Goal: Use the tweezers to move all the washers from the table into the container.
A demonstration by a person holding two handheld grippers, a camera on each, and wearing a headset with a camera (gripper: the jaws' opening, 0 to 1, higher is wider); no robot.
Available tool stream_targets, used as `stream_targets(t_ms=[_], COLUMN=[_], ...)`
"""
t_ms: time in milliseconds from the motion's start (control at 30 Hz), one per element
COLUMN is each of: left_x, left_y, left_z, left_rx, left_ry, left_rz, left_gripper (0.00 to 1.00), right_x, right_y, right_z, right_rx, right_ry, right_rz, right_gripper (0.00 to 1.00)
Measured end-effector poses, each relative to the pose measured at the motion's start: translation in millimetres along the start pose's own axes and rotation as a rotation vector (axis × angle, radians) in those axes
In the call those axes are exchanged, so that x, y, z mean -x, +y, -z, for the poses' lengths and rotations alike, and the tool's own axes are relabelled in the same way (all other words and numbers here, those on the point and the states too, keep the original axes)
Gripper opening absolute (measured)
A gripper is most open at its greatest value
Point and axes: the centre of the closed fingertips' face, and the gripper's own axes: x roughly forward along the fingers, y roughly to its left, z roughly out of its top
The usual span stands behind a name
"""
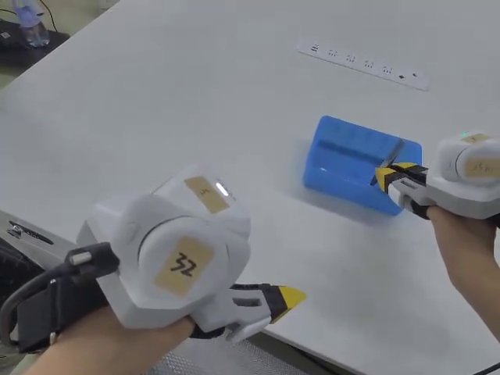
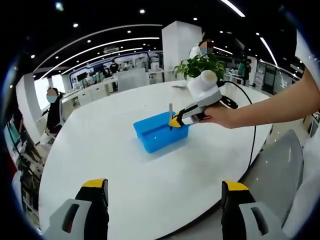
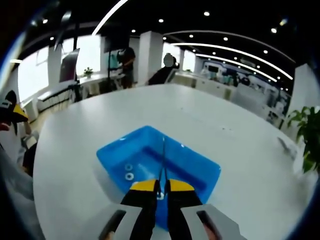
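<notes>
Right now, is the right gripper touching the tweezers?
Touching. In the right gripper view, the right gripper is shut on the tweezers, which point out between its jaws over the blue container.

I have the container (image 1: 328,178) on the tabletop (image 1: 156,101), right of the middle, and a power strip (image 1: 363,64) lies well behind it. In the right gripper view, two washers (image 3: 129,168) lie inside the container, toward its left side. My right gripper (image 1: 387,176) sits at the container's near right edge. The tweezers (image 3: 163,150) between its fingers (image 3: 145,187) reach over the container's inside. My left gripper (image 1: 291,297) is well apart to the left, at the tabletop's near edge. A potted plant (image 2: 200,65) stands beyond the container.
</notes>
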Motion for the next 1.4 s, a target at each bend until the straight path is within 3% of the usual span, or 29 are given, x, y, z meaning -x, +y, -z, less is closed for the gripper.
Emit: stream_targets(t_ms=[233,333,533,633,767,1000,1167,1400], left_x=[0.7,1.5,3.2,5.1,4.8,6.7,11.3,9.0], left_y=[0.8,0.6,-7.6,-16.5,-23.1,-26.3,-28.6,-37.3], left_z=[-2.8,-6.3,-23.5,-35.3,-47.5,-71.3,-85.7,-92.3], left_rx=[-0.001,-0.006,-0.006,-0.014,-0.091,-0.168,-0.251,-0.313], left_ry=[-0.01,-0.019,-0.065,-0.096,-0.103,-0.147,-0.169,-0.178], left_rz=[-0.001,0.006,0.073,0.128,0.159,0.188,0.217,0.266], left_gripper=[0.96,0.95,0.87,0.79,0.72,0.63,0.47,0.28], right_x=[-0.7,6.5,31.5,46.7,67.8,98.5,115.5,132.6], right_y=[-3.1,-5.6,-6.1,2.7,18.1,46.6,58.9,69.2], right_z=[-1.2,-8.7,-34.5,-46.8,-53.9,-49.8,-40.5,-28.2], right_rx=[0.001,-0.018,-0.052,-0.041,-0.004,0.076,0.147,0.269], right_ry=[0.014,-0.017,-0.097,-0.127,-0.148,-0.147,-0.126,-0.07], right_rz=[0.005,0.016,0.003,-0.025,-0.067,-0.096,-0.116,-0.16], right_gripper=[0.04,0.04,0.04,0.03,0.03,0.02,0.02,0.01])
